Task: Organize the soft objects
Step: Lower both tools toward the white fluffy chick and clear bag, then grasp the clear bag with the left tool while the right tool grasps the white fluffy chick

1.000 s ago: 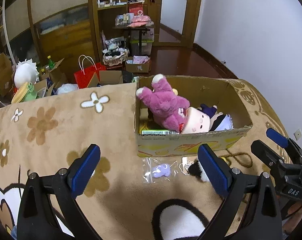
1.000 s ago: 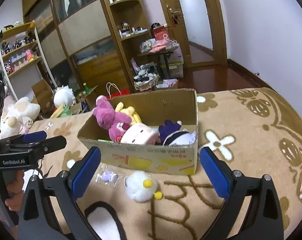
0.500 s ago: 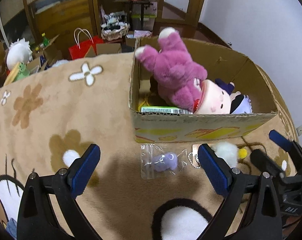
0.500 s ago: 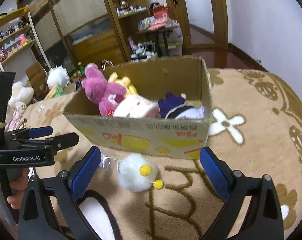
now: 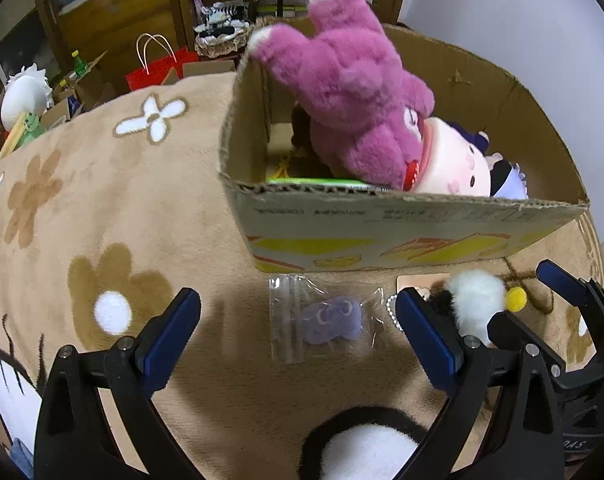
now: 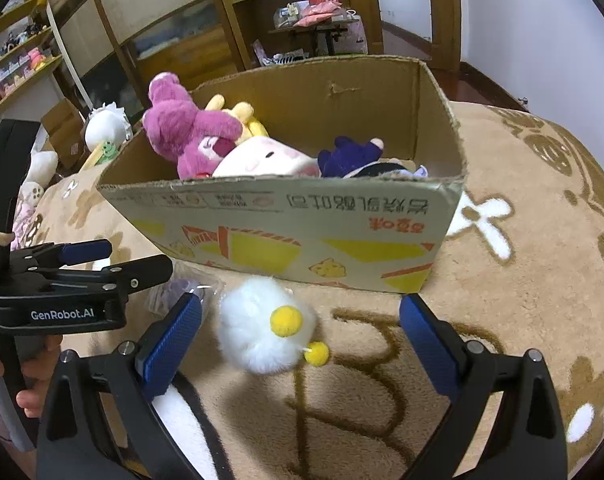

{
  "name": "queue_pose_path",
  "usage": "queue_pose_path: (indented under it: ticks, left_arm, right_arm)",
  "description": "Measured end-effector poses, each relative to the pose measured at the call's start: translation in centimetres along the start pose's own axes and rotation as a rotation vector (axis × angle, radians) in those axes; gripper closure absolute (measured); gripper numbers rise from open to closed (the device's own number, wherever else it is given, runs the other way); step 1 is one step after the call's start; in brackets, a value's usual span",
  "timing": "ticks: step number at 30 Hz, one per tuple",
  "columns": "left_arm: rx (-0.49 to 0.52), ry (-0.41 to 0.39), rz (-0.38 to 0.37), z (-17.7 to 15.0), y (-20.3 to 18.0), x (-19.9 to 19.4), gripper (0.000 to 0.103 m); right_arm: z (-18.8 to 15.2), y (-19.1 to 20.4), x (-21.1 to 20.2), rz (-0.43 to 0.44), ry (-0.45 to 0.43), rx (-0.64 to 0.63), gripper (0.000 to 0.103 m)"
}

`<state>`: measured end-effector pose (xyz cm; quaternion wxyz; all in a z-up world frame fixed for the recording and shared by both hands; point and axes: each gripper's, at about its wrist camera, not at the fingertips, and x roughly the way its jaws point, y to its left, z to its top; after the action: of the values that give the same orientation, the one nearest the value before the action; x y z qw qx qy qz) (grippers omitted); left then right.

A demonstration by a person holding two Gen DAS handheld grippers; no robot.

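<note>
A cardboard box point(image 5: 401, 232) point(image 6: 302, 236) stands on the tan carpet and holds a purple plush bear point(image 5: 353, 96) point(image 6: 186, 136), a pink-faced plush point(image 5: 453, 164) point(image 6: 262, 158) and a dark blue plush point(image 6: 349, 152). In front of the box lie a small purple toy in a clear bag point(image 5: 325, 320) and a white fluffy ball with yellow pompoms point(image 6: 266, 324) point(image 5: 475, 300). My left gripper point(image 5: 298, 332) is open, with the bagged toy between its fingers. My right gripper point(image 6: 302, 332) is open around the fluffy ball.
The carpet point(image 5: 102, 216) has flower patterns. Behind it are a red bag point(image 5: 158, 68), wooden cabinets point(image 6: 174, 40), shelves with toys point(image 6: 18, 64) and more plush toys at the left point(image 6: 106, 128). A white wall point(image 5: 521, 20) is at the right.
Both grippers have moved forward and down towards the carpet in front of the box. The bagged toy and the fluffy ball now lie between their open fingers.
</note>
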<state>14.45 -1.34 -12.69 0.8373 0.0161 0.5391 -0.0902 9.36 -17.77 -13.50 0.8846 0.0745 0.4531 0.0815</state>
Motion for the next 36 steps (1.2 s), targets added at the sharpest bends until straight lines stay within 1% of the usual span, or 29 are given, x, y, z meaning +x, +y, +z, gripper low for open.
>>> queue_pose_path:
  ticks: [5, 8, 16, 23, 26, 27, 31, 36]
  left_arm:
    - [-0.036, 0.026, -0.049, 0.1, 0.3, 0.9, 0.006]
    - [-0.03, 0.04, -0.044, 0.1, 0.2, 1.5, 0.006]
    - [-0.032, 0.082, -0.06, 0.0, 0.4, 3.1, 0.006]
    - [-0.013, 0.125, -0.043, -0.1, 0.0, 4.4, 0.006]
    - [-0.003, 0.13, -0.03, -0.2, -0.2, 4.8, 0.006]
    - [-0.003, 0.131, -0.028, 0.5, 0.2, 5.1, 0.006]
    - [0.005, 0.135, -0.016, 0.7, 0.1, 5.5, 0.006]
    - [0.004, 0.14, -0.004, 0.5, -0.7, 6.0, 0.006]
  right_arm:
    - [-0.3, 0.1, 0.9, 0.004, 0.037, -0.001, 0.0]
    - [-0.5, 0.1, 1.5, 0.004, 0.058, -0.001, 0.0]
    - [-0.8, 0.5, 2.7, -0.003, 0.092, -0.025, 0.0]
    - [-1.1, 1.4, 4.0, -0.015, 0.127, -0.067, 0.0]
    - [-1.2, 1.8, 4.7, -0.022, 0.134, -0.079, 0.0]
    - [-1.2, 1.8, 4.8, -0.024, 0.136, -0.081, 0.0]
    - [-1.1, 2.2, 5.4, -0.037, 0.14, -0.094, 0.0]
    - [-1.2, 2.7, 6.0, -0.044, 0.14, -0.107, 0.0]
